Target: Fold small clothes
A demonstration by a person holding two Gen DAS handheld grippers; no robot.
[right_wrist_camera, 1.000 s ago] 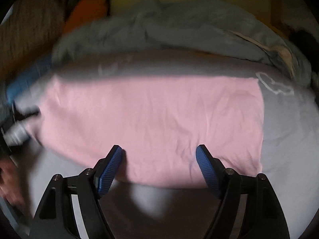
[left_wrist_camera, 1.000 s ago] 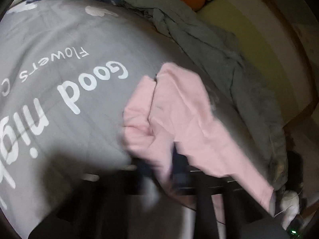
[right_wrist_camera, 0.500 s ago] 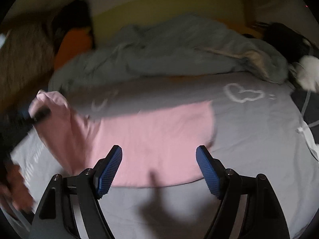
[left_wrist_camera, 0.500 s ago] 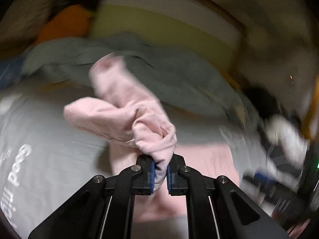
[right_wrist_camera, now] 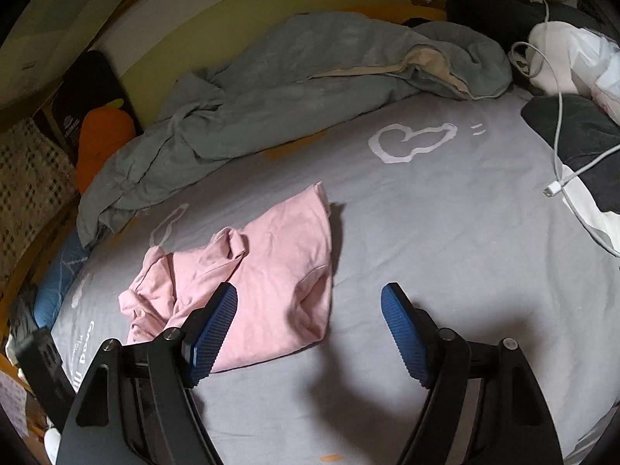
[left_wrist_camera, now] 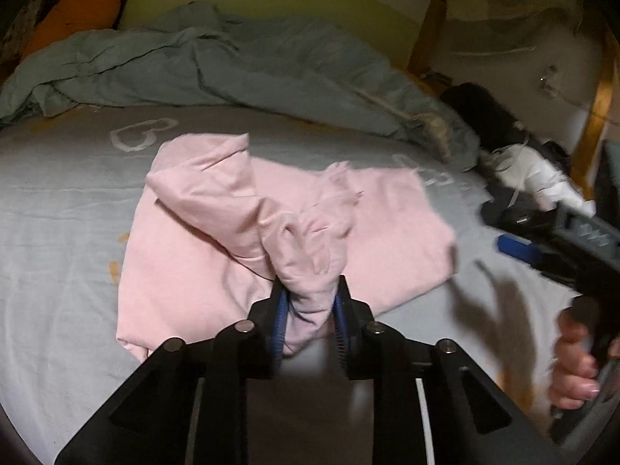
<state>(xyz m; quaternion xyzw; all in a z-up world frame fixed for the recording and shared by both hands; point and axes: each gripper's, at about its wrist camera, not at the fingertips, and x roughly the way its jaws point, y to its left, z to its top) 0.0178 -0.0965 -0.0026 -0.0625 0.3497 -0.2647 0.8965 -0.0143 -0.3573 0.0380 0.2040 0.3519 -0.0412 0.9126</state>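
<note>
My left gripper (left_wrist_camera: 308, 310) is opening around a bunched fold of the pink garment (left_wrist_camera: 240, 240) — the cloth is sitting between the blue pads (left_wrist_camera: 279, 319), though whether they are pressing on it is hard to tell. I judge I am letting go so that the carried-over sleeve part drops onto the body of the garment as a fold. My right gripper (right_wrist_camera: 310, 333) is hovering with its jaws wide apart and nothing between them, its left pad overlapping the garment's near edge in the right wrist view; it is probably waiting to smooth or take the next edge. The garment is lying on the grey bedsheet (right_wrist_camera: 445, 232), rumpled at one end and flat at the other. Beyond it, open sheet is leaving room on the right — further back, the crumpled grey-green duvet (right_wrist_camera: 290, 89) and a white charging cable (right_wrist_camera: 558, 147) are bounding the working area.
</note>
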